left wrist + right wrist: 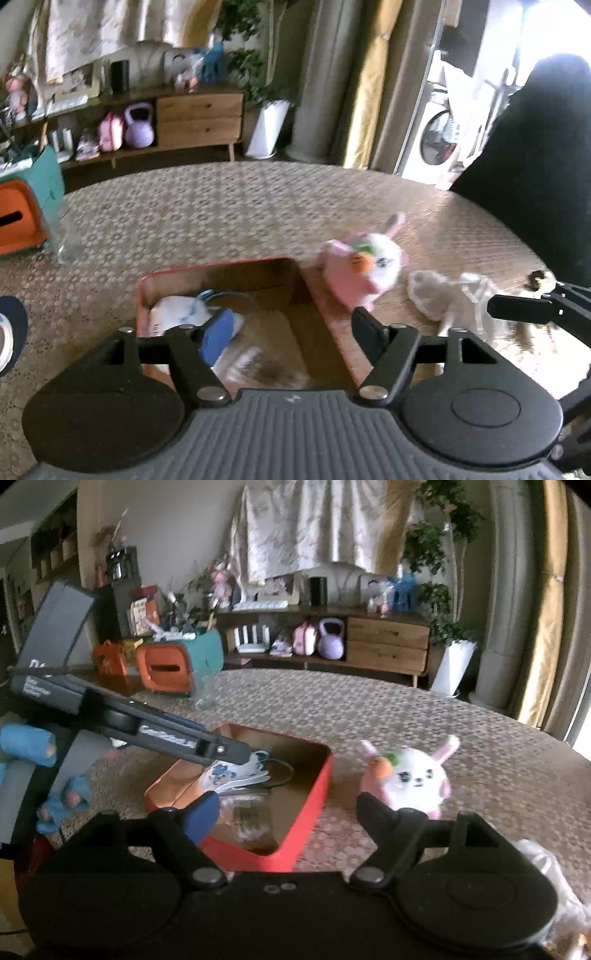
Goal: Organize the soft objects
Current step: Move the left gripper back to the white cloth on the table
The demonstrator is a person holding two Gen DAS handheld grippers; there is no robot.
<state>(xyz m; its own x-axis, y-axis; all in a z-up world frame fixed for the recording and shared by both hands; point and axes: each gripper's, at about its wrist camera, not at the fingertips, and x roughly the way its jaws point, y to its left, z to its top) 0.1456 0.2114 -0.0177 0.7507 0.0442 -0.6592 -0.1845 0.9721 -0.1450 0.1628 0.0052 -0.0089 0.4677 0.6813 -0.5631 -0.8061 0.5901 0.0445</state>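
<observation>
Looks like roughly the halfway mark on tidying the soft stuff: the red box (314, 794) on the worktop (221, 206) already has a white-and-blue soft item (177, 314) and some furry bit lying in it, though blur makes it hard to say exactly what they are. Left to do, as far as I can judge: the bunny (413, 775), a pink-and-white plush with a carrot, sits upright just beside the box on its right, and a pale gauzy pouch (454, 295) lies a little further right of the bunny. Both are on the patterned cloth, not in the box. The left hand-held gripper (291, 325) hangs over the box with its jaws spread and nothing between them, so it's let go. The right hand-held gripper (288, 808) is the same, jaws apart and empty, hovering over the box's near corner with the bunny just past its right finger. Around it: a clear glass (66, 240) stands near the far left edge of the worktop, and an orange-and-teal bin (173, 664) sits beyond it. Nothing really blocks the bunny, but the two grippers are close together over the box, so I'd guess they could bump when one reaches.
</observation>
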